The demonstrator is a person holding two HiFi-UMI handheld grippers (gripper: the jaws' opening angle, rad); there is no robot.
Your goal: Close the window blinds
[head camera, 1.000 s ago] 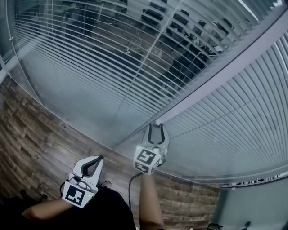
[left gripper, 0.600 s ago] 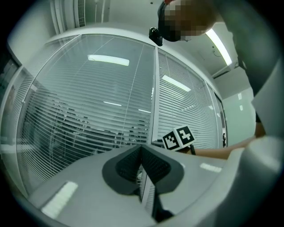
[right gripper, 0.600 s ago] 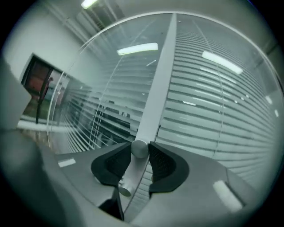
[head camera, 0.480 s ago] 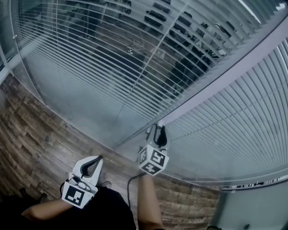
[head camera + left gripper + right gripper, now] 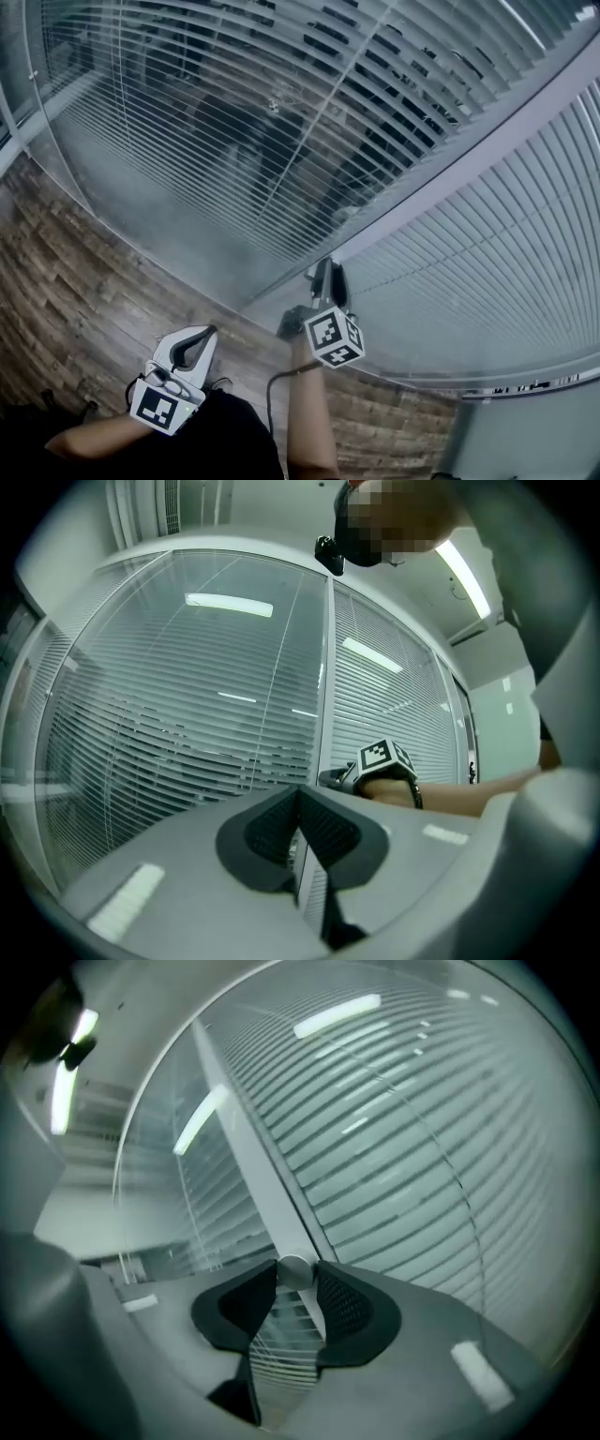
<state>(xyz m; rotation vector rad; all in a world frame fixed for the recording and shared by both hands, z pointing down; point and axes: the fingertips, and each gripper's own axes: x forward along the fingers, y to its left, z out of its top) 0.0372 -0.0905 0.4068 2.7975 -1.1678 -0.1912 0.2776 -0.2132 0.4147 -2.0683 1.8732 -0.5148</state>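
Two slatted blinds hang behind glass. The left blind (image 5: 216, 122) has gaps between its slats, with a dark room showing through. The slats of the right blind (image 5: 487, 244) lie flat and pale. A grey frame post (image 5: 469, 141) runs between them. At the post's lower end sits a small round knob (image 5: 292, 1267). My right gripper (image 5: 325, 269) has its pads on both sides of that knob, and its jaws are opening slightly. My left gripper (image 5: 200, 336) hangs low over the floor, away from the glass, shut with nothing in it.
Brown wood-plank floor (image 5: 75, 281) runs along the foot of the glass. A thin cord (image 5: 314, 131) hangs down the left blind. A cable (image 5: 272, 398) trails from my right gripper past the person's dark clothing (image 5: 225, 441). A grey wall (image 5: 534, 436) stands at the lower right.
My right gripper has twisted on the knob, its marker cube swinging right. The left blind's slats have tilted, and more dark shows between them. The left gripper has not moved.
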